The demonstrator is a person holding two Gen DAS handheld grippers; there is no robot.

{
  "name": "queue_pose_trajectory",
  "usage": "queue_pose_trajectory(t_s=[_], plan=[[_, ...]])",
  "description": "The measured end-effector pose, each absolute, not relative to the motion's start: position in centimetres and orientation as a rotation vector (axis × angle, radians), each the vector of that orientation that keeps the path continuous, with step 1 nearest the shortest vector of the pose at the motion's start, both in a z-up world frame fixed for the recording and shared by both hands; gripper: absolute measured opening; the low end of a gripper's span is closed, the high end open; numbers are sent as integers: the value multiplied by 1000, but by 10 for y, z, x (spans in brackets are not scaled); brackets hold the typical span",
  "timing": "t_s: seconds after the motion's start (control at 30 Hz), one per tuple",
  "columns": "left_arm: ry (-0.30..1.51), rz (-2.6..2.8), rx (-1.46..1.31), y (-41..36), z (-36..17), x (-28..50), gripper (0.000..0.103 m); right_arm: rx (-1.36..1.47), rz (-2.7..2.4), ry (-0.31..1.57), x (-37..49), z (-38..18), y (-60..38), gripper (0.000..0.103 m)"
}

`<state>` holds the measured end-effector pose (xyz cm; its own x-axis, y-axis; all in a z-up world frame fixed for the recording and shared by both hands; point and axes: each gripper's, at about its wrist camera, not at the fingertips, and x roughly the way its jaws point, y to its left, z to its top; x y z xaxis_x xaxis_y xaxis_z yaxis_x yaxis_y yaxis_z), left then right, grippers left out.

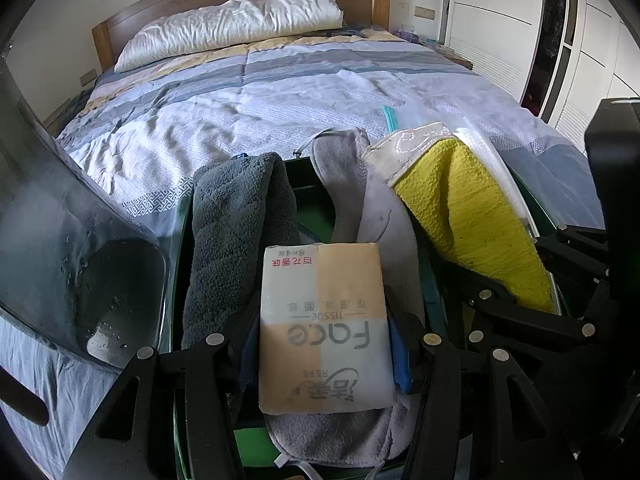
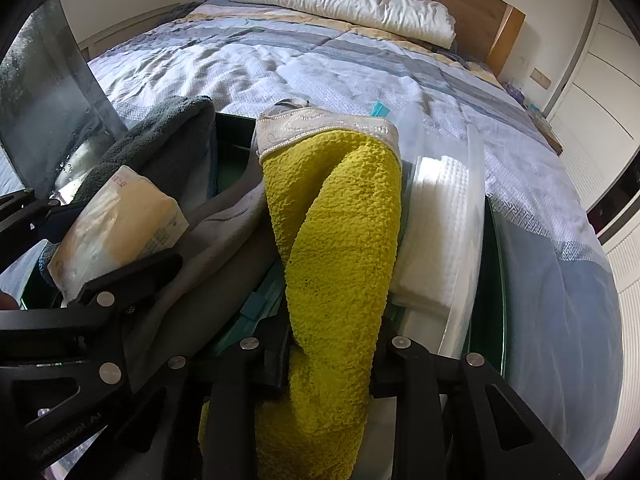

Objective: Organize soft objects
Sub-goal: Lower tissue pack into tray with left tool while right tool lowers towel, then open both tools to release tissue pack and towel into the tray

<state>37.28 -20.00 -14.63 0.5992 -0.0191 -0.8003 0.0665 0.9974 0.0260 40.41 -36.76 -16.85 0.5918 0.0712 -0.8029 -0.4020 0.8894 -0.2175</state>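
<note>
our left gripper clamps a pack of face tissues between its blue pads, over a green bin on the bed. a dark grey towel and a light grey cloth hang in the bin. our right gripper has the yellow towel between its jaws; we cannot tell whether they press it. folded white cloths lie beside it.
</note>
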Motion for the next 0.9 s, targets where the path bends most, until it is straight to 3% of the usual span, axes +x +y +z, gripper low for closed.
queue_pose_trajectory(t_s=[0.33, 0.9], plan=[[928, -46, 53, -199, -145, 373, 49, -384, 291, 904, 403, -167, -372, 36], [910, -38, 48, -197, -135, 372, 68, -358, 275, 894, 396, -156, -380, 49]])
